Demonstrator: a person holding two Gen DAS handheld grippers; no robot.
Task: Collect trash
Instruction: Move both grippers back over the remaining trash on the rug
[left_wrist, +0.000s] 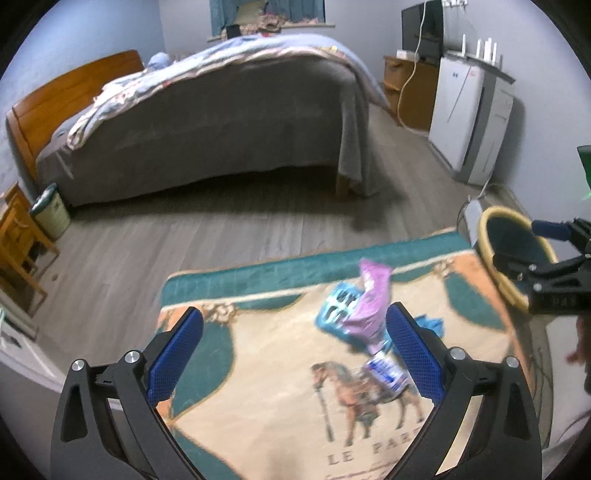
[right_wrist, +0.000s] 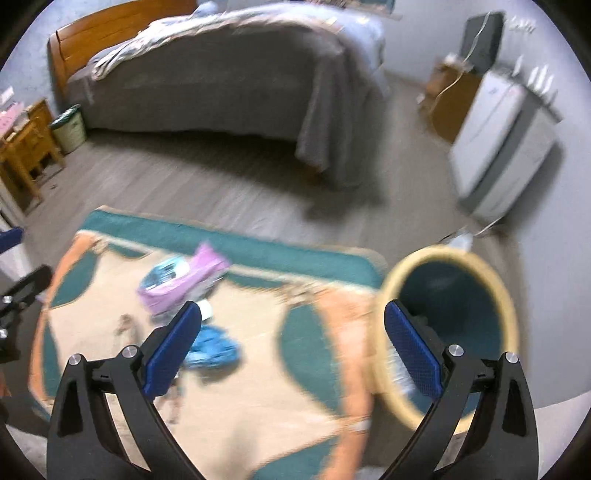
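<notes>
Snack wrappers lie in a heap on a patterned rug (left_wrist: 280, 373): a purple wrapper (left_wrist: 369, 302), a light blue wrapper (left_wrist: 338, 310) behind it, and a small blue-white packet (left_wrist: 386, 373). My left gripper (left_wrist: 293, 350) is open above the rug, its right finger beside the purple wrapper. A round bin (left_wrist: 513, 254) with a yellow rim stands off the rug's right edge. In the right wrist view my right gripper (right_wrist: 291, 350) is open and empty between the purple wrapper (right_wrist: 184, 284), a blue wrapper (right_wrist: 214, 350) and the bin (right_wrist: 454, 314).
A bed (left_wrist: 207, 122) with a grey cover fills the back. A white appliance (left_wrist: 469, 110) and a wooden cabinet (left_wrist: 406, 92) stand along the right wall. A wooden nightstand (left_wrist: 18, 236) and a small lined bin (left_wrist: 50, 210) sit at the left. A cable (left_wrist: 476, 195) runs near the round bin.
</notes>
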